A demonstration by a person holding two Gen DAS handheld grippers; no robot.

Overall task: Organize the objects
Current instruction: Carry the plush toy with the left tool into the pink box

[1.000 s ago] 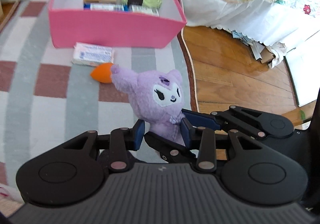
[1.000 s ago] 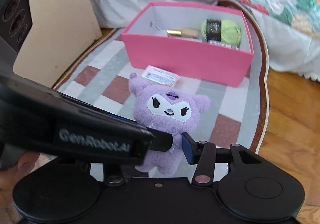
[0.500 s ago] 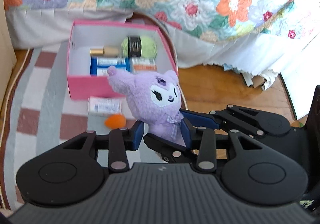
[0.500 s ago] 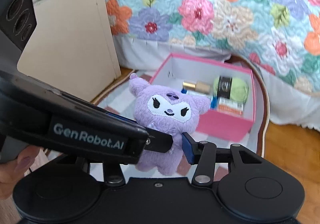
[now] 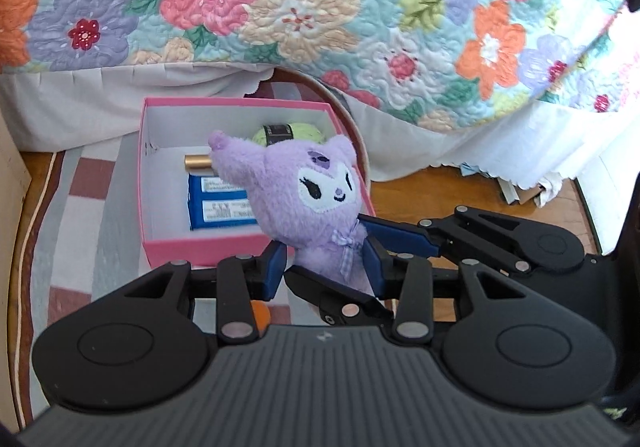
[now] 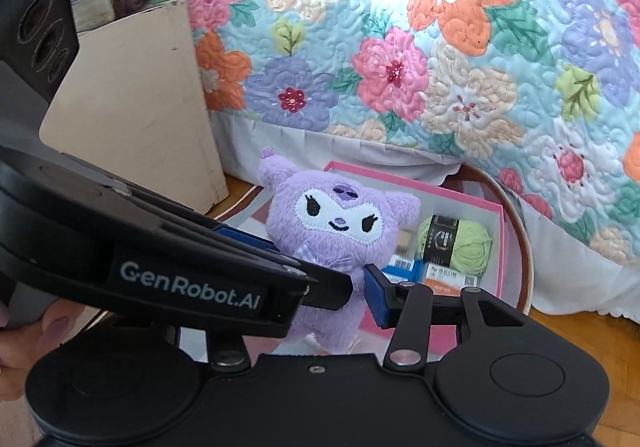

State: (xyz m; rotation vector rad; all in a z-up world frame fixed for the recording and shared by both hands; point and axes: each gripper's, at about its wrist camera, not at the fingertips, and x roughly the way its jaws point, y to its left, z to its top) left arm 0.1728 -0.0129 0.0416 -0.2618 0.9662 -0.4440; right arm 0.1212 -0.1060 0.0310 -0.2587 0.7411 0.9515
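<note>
Both grippers, left (image 5: 324, 263) and right (image 6: 356, 291), clamp purple plush (image 5: 316, 191) over pink box (image 5: 200, 249); left casing reads "GenRobot.AI".

From my left cam the plush (image 5: 308, 199) covers most of the yarn ball (image 5: 294, 132) and one end of the gold tube (image 5: 197, 162) — labels on the blue packs (image 5: 218, 203) are too small to read. The orange thing (image 5: 260, 314) is mostly behind my left gripper (image 5: 325, 262).
</note>
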